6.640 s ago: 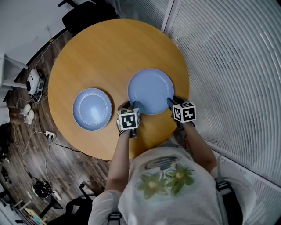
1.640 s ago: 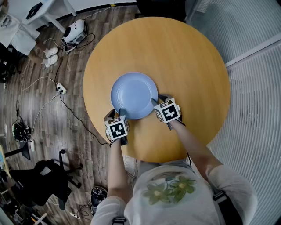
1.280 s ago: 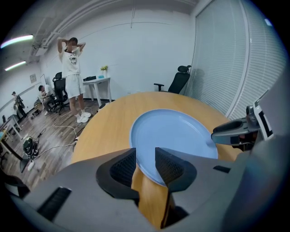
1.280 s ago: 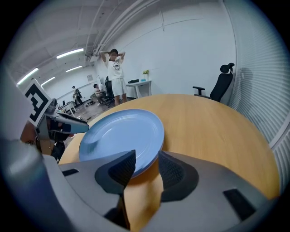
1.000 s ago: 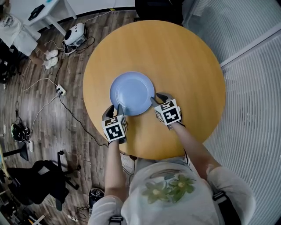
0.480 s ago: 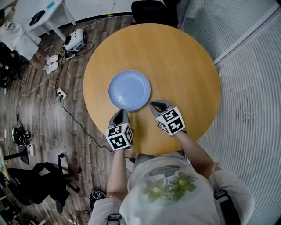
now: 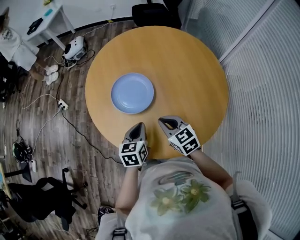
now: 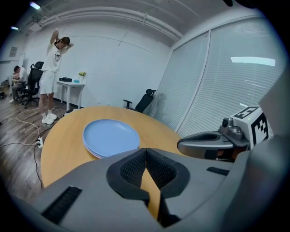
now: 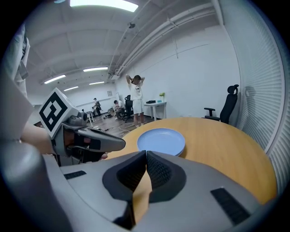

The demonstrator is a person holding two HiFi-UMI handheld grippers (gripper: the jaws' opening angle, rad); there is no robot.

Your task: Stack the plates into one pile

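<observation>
Hovering left gripper (image 7: 137, 127) and right gripper (image 7: 164, 123) off the plates (image 7: 132, 93) — fingers just closed, empty — I reckon the pile's done; mustn't nudge it.

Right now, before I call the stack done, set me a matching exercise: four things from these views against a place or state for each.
Things:
1. pile of blue plates
2. left tongs
3. black office chair
4. white power strip

Place or state:
A. shut, nothing held
B. beyond the far edge of the round table
C. off the table at the head view's left, with cables
D. on the tabletop

Pairs: 1-D, 2-A, 3-B, 4-C
</observation>
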